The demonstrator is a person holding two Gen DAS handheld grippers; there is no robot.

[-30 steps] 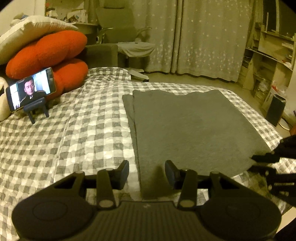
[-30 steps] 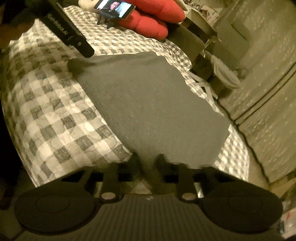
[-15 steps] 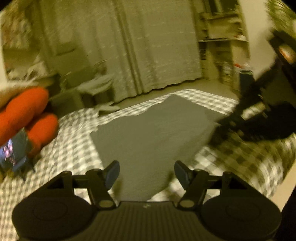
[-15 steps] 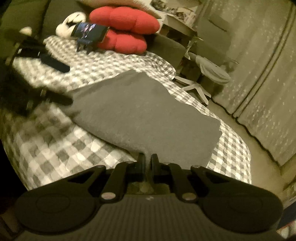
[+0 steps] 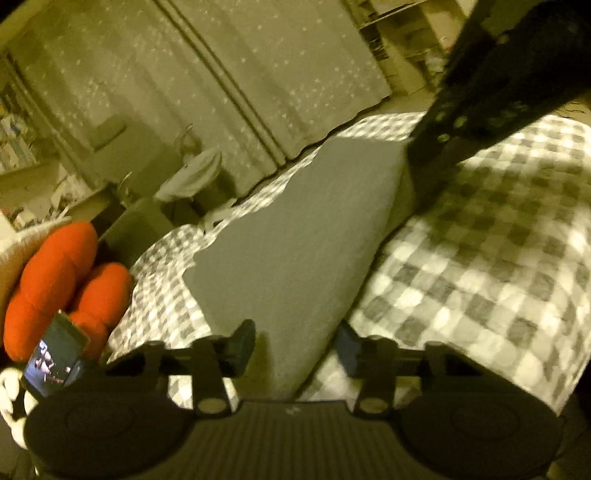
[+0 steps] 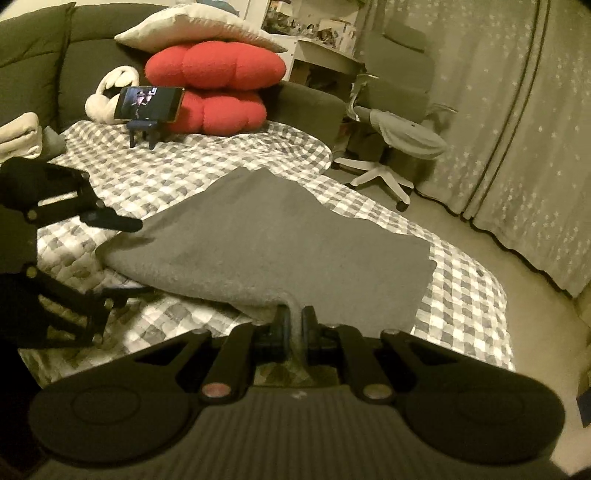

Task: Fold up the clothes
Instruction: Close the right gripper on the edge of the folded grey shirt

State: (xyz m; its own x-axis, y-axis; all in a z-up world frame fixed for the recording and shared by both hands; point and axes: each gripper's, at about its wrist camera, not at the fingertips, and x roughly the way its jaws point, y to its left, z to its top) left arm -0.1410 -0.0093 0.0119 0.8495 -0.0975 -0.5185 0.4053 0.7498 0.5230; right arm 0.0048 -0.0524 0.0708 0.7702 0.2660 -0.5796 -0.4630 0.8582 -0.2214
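folded grey knit garment lies on checked quilt. right gripper now pinches its near edge, lifted since earlier. left gripper, at nine o'clock, closing around corner, pads not yet pressing.

Dim yellowish light, fisheye-bent edges, left wrist view motion-blurred.

We can read no text, label, brand, number or sign in either view. The phone on its stand shows a lit screen with a moving picture, but no words or figures that we can make out on it. The clutter on the shelves behind the bed is too small and blurred for us to read any print. The grippers' dark bodies show no legible marking from these angles.
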